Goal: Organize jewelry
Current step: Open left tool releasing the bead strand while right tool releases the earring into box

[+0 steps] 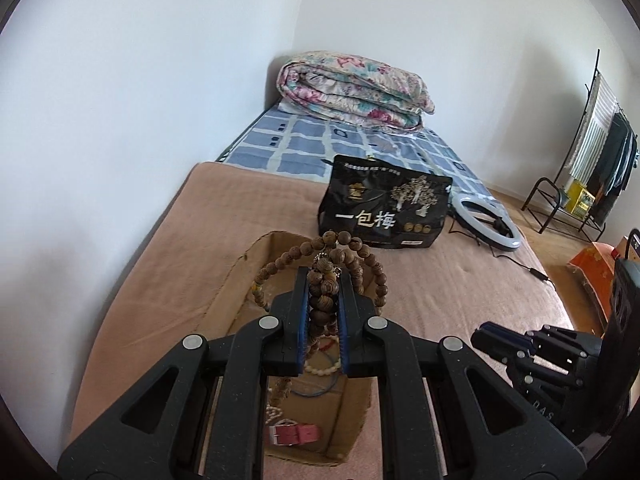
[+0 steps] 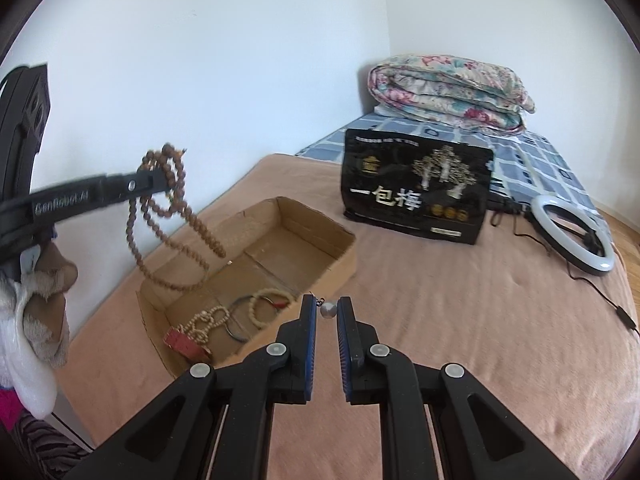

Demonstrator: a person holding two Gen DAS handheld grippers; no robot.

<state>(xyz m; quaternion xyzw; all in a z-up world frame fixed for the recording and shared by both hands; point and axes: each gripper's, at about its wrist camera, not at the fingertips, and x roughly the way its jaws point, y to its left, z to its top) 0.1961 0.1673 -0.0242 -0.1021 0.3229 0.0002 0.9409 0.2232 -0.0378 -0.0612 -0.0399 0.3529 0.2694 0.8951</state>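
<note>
We are holding the left tool [image 1: 323, 280] clamped on a wooden bead necklace [image 2: 170, 216], its loops hanging above the cardboard box [image 2: 320, 276] near the bed's left edge. Our right tool [image 2: 327, 305] is gripping a small silver bead [image 2: 328, 309] over the bed's blanket [image 2: 460, 300], just beside the box's right wall; pale bead bracelets [image 2: 262, 308] are lying inside.

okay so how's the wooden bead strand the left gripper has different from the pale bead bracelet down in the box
The brown bead strand hangs in the air, pinched by the left gripper; the pale bead bracelet lies flat on the floor of the cardboard box. The strand is dark brown and falls in several long loops; the bracelet is cream and forms one small ring. Both are strung round beads.
</note>
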